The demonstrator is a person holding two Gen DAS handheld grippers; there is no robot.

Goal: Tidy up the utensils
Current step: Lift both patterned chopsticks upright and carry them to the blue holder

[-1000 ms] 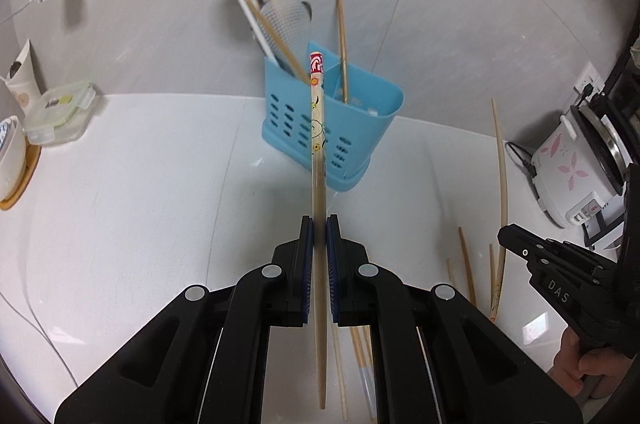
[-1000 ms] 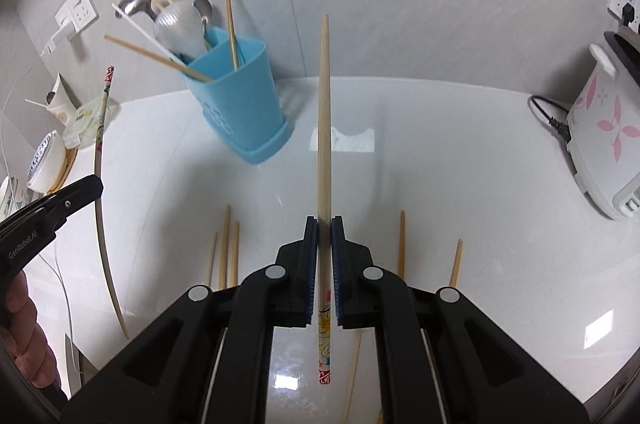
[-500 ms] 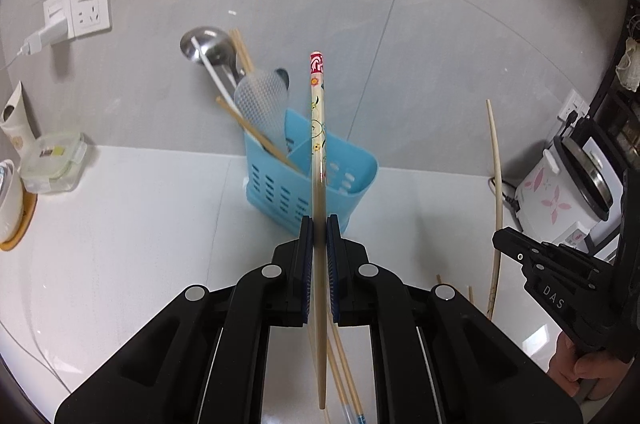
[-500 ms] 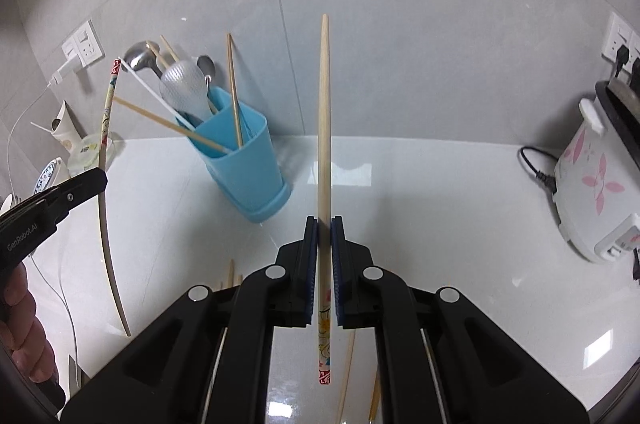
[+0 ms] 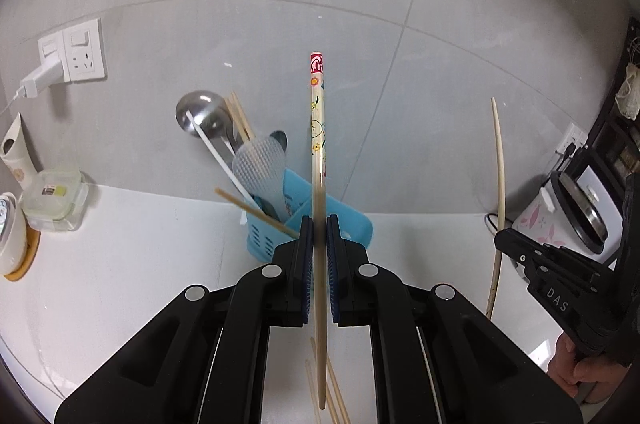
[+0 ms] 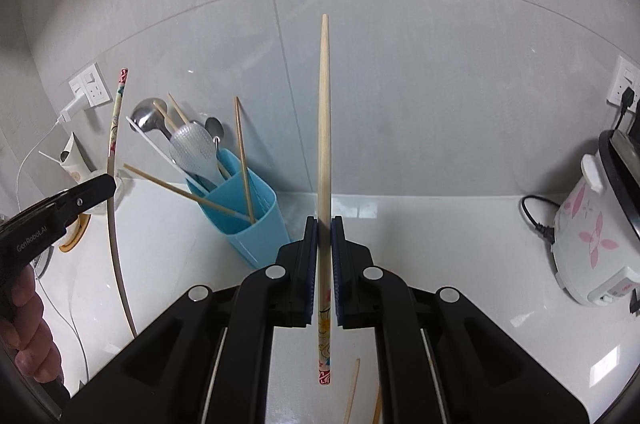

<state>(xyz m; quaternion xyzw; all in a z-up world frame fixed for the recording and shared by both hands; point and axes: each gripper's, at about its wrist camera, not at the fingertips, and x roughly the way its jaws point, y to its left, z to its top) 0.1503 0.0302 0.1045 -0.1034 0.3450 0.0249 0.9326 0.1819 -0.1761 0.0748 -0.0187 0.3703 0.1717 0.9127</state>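
The blue holder (image 6: pixel 244 212) at the surface's (image 6: pixel 440 244) back already carries a ladle, spoons and several chopsticks. The left gripper (image 5: pixel 319 256) clamps a patterned chopstick (image 5: pixel 317 127), the right gripper (image 6: pixel 325 256) another (image 6: pixel 324 103). Loose chopsticks (image 5: pixel 332 388) lie below, so much remains.

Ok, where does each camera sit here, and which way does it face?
Left wrist: on the left gripper, facing the blue plastic utensil holder and grey wall; right gripper at right.
Right wrist: on the right gripper, facing the same holder; left gripper at left.
Shared: holder, white flowered rice cooker, both patterned chopsticks.
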